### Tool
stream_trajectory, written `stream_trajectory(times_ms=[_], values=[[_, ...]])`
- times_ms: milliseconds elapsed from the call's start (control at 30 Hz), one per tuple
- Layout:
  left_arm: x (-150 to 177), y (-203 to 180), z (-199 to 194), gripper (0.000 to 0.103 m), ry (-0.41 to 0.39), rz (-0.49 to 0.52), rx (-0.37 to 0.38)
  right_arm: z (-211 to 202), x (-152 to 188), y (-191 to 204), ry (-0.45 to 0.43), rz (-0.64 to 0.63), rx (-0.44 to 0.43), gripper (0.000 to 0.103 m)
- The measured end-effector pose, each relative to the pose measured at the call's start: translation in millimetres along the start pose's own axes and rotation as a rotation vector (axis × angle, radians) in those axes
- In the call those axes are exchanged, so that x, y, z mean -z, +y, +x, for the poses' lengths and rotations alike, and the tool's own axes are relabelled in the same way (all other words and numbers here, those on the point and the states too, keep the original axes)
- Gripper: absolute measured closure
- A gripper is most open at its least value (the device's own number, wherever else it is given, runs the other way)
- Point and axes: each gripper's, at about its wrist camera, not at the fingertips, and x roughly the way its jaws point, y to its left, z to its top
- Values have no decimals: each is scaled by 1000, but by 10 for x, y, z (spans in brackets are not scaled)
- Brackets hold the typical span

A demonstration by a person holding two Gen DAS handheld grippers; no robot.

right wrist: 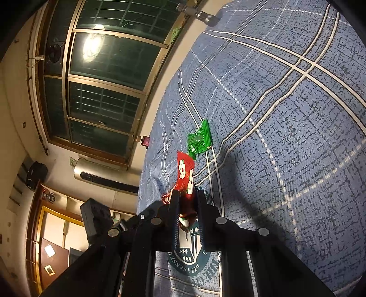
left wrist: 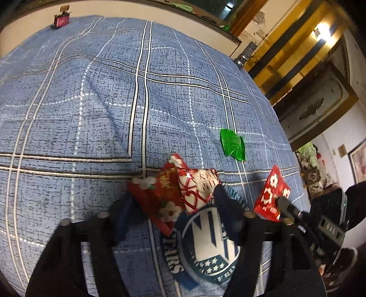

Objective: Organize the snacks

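Observation:
Snack packets lie on a blue plaid bedspread point(left wrist: 91, 102). My left gripper point(left wrist: 176, 201) is open, its fingers on either side of a pile of red and white snack packets point(left wrist: 173, 192) by a round printed emblem point(left wrist: 205, 242). My right gripper point(right wrist: 186, 198) is shut on a red snack packet point(right wrist: 184, 173) with white flower prints and holds it above the bedspread; the same packet shows at the right of the left wrist view point(left wrist: 271, 194). A green snack packet point(left wrist: 232, 146) lies alone farther out, also in the right wrist view point(right wrist: 200, 139).
A small red object point(left wrist: 61, 21) stands at the bed's far edge by the cream wall. A metal flashlight point(left wrist: 246, 54) lies at the far right corner. A window point(right wrist: 103, 75) and a wooden cabinet point(left wrist: 320, 91) border the bed.

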Motion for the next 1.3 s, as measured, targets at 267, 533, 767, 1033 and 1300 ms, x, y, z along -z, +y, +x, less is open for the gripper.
stream_trajectory(times_ms=[267, 533, 767, 1033, 1300], values=[[11, 2, 28, 79, -21, -48, 37, -2, 3, -16, 7, 2, 17, 88], [-6, 4, -110, 88, -69, -76, 105, 17, 17, 14, 5, -10, 19, 88], [105, 55, -287, 88, -76, -89, 186, 36, 27, 42, 5, -21, 20, 88], [368, 7, -413, 87, 42, 27, 232, 70, 31, 50, 7, -22, 20, 88], [291, 116, -277, 62, 95, -65, 231, 100, 29, 40, 10, -21, 29, 88]])
